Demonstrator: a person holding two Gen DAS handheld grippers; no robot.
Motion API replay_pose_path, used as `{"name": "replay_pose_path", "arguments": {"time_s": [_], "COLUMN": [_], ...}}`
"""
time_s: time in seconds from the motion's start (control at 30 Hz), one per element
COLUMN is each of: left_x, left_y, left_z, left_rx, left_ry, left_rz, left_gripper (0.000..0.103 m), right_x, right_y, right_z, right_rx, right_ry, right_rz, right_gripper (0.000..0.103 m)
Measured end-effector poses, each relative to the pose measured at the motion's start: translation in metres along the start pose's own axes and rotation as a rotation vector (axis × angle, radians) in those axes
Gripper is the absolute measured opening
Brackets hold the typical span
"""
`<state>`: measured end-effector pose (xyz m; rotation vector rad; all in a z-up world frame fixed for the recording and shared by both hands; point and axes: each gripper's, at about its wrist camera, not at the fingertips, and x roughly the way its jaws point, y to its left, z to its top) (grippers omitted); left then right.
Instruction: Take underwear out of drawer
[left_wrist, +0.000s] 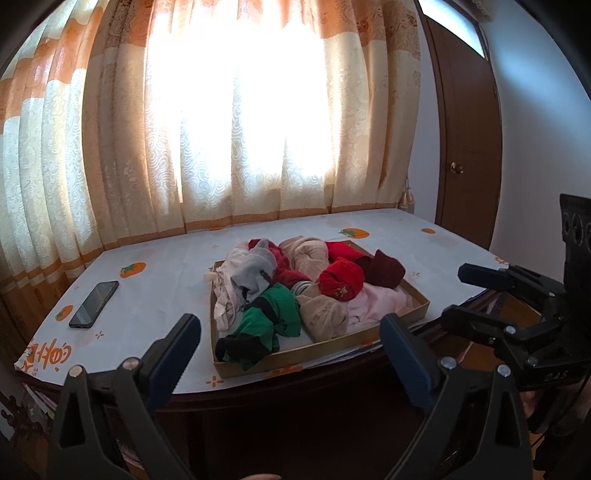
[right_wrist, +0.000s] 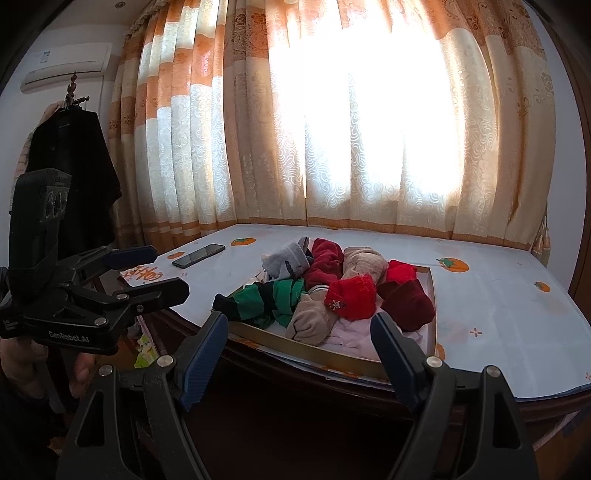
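A shallow tan drawer (left_wrist: 325, 351) (right_wrist: 306, 349) lies on the table, heaped with underwear. Among the pieces are a green-and-black one (left_wrist: 266, 321) (right_wrist: 266, 301) at the front, a bright red one (left_wrist: 341, 280) (right_wrist: 352, 297), a dark red one (left_wrist: 384, 273) (right_wrist: 406, 304) and beige, grey and pink ones. My left gripper (left_wrist: 290, 328) (right_wrist: 166, 271) hangs open, short of the table's near edge, with nothing between its fingers. To its right my right gripper (right_wrist: 299, 325) (left_wrist: 461, 295) is open too and holds nothing. Both point toward the drawer.
A dark phone (left_wrist: 94, 304) (right_wrist: 199, 254) lies on the white, orange-printed tablecloth (left_wrist: 166, 280) left of the drawer. Curtains (left_wrist: 236, 129) hang just behind the table. A brown door (left_wrist: 465, 147) stands at the right, and a dark coat (right_wrist: 74, 155) hangs at the left.
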<state>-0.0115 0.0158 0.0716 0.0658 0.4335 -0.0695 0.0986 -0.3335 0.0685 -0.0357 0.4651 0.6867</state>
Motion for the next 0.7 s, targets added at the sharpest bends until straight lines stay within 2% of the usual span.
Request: {"name": "replay_pose_path", "arguments": {"time_s": [0.2, 0.7], "left_x": [0.0037, 0.0065], "left_y": [-0.0008, -0.004], "left_z": [-0.0044, -0.0107], "left_rx": [0.005, 0.008], "left_ry": [0.015, 0.013], "left_rz": [0.032, 0.029], "left_gripper": [0.103, 0.103], "right_x": [-0.0003, 0.0038], "right_y": [0.0013, 0.0075], "right_z": [-0.0004, -0.0061], "right_rx": [0.0, -0.012], "right_ry": [0.002, 0.019], "right_rz": [0.0, 0.014], "right_gripper": [0.081, 0.081]}}
